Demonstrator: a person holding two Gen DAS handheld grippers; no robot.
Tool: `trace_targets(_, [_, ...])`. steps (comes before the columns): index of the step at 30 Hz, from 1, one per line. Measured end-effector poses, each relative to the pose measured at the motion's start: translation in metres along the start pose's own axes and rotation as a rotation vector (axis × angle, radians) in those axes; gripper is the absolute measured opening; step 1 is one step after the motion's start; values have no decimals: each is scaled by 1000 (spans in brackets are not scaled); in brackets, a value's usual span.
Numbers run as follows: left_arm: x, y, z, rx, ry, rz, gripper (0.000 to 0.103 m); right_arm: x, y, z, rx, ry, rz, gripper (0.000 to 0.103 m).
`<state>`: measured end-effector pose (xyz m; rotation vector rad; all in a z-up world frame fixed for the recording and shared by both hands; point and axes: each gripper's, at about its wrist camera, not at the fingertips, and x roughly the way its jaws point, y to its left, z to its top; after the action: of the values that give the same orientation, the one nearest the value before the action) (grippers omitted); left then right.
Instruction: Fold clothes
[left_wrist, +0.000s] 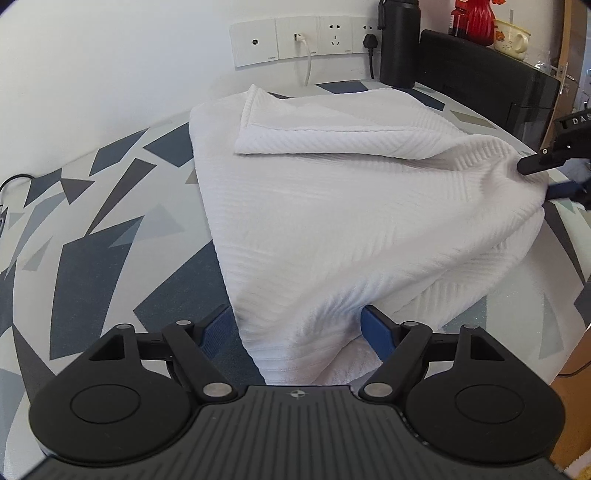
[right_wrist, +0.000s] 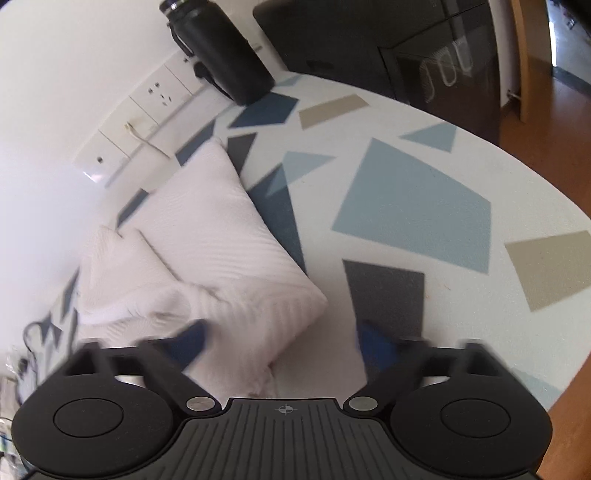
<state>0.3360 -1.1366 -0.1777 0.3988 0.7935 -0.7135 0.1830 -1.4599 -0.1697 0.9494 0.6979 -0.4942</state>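
Observation:
A white ribbed towel (left_wrist: 332, 206) lies partly folded on the patterned table (left_wrist: 92, 240), its far flap turned back. My left gripper (left_wrist: 295, 328) is open, its blue pads either side of the towel's near corner, which bunches between them. My right gripper (right_wrist: 284, 339) is open at the towel's right edge (right_wrist: 221, 258); its left pad (right_wrist: 192, 339) lies over the cloth, the right pad over the table. The right gripper's fingers also show in the left wrist view (left_wrist: 535, 162), touching the towel's right side. The right view is motion blurred.
A black bottle (left_wrist: 399, 44) stands at the back by wall sockets (left_wrist: 295, 40) with a plugged white cable. A black box (left_wrist: 491, 81) carries a red vase and a mug. The table's rounded edge (right_wrist: 554, 229) drops to a wooden floor on the right.

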Motion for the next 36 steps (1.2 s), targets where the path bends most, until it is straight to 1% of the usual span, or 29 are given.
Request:
trace_targets(1, [-2,-3,0,12,-8,-9,78,-3,1,4,17,-7,26,26])
trace_targets(2, [-3,-6,0,25,-16,-18,78,-7,3,8,31,-21,50,22])
trace_targets(3, [-4,-9,0,39,-23,-26,78,-12,7,12,34,-37,76,10])
trace_targets(4, [-4,-12,1,52,-28,-29,78,-17,11,16,37,-50,104,8])
trace_targets(7, [-3,-21,3,91,-42,-37,79,-27,25,26,34,-70,169,7])
trace_targets(9, [-1,-23,4,99,-47,-45,79,-30,33,29,17,-76,169,8])
trace_targets(10, [0,-24,5,97,-45,-45,79,-30,34,28,13,-76,157,10])
trace_targets(12, [4,-23,5,88,-36,-37,79,-24,30,23,31,-54,117,26])
trace_targets(13, [5,-22,4,78,-33,-36,79,-20,26,20,46,-37,99,39])
trace_targets(14, [5,-20,3,68,-29,-35,79,-16,21,16,58,-17,92,43])
trace_targets(17, [6,-16,1,51,-21,-19,82,-3,10,5,61,32,72,44])
trace_targets(20, [5,-12,0,37,-15,0,86,7,2,0,82,47,50,44])
trace_targets(22, [5,-8,1,25,-14,15,86,9,0,-1,101,42,60,42])
trace_targets(23, [5,-6,2,19,-13,22,87,7,3,0,94,31,64,37])
trace_targets(24, [4,-5,2,11,-16,21,87,5,5,1,87,20,67,30])
trace_targets(25, [4,-5,3,13,-17,24,87,3,8,2,87,8,78,10])
trace_targets(26, [4,-6,4,16,-18,26,87,-2,10,4,103,-2,108,7])
trace_targets(27, [5,-7,4,21,-19,29,88,-5,12,7,131,-7,145,6])
trace_targets(29, [8,-18,5,81,-10,46,89,-12,18,14,171,-11,206,6])
trace_targets(32, [9,-32,5,154,-31,64,89,-19,36,22,163,-14,250,6])
trace_targets(36, [7,-35,11,148,-34,42,89,-23,65,30,112,-21,279,5])
